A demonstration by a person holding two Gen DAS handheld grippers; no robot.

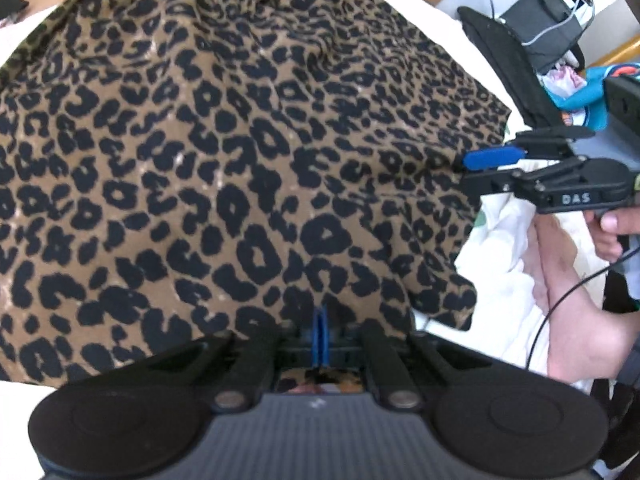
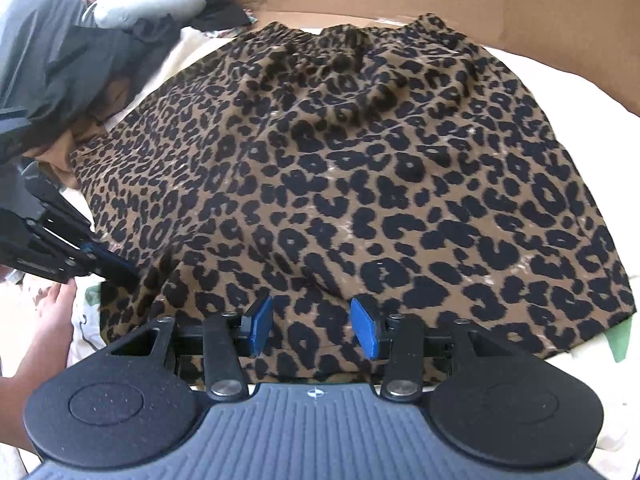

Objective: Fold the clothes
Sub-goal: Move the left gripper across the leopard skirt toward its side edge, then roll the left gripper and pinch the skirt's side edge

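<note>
With the leopard-print garment point(image 2: 340, 184) spread flat on the white bedding point(image 1: 496, 232), its near hem pinched in the left hand-held gripper point(image 1: 320, 332) while the right hand-held gripper point(image 2: 312, 328) stands wide over it, both corners should be gripped evenly before any lifting.

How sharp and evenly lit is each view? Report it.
Left wrist: leopard-print garment slightly soft, fisheye-bowed, white bedding overexposed. Right wrist: print soft toward the far waistband, edges curved, cardboard evenly lit, no glare.
</note>
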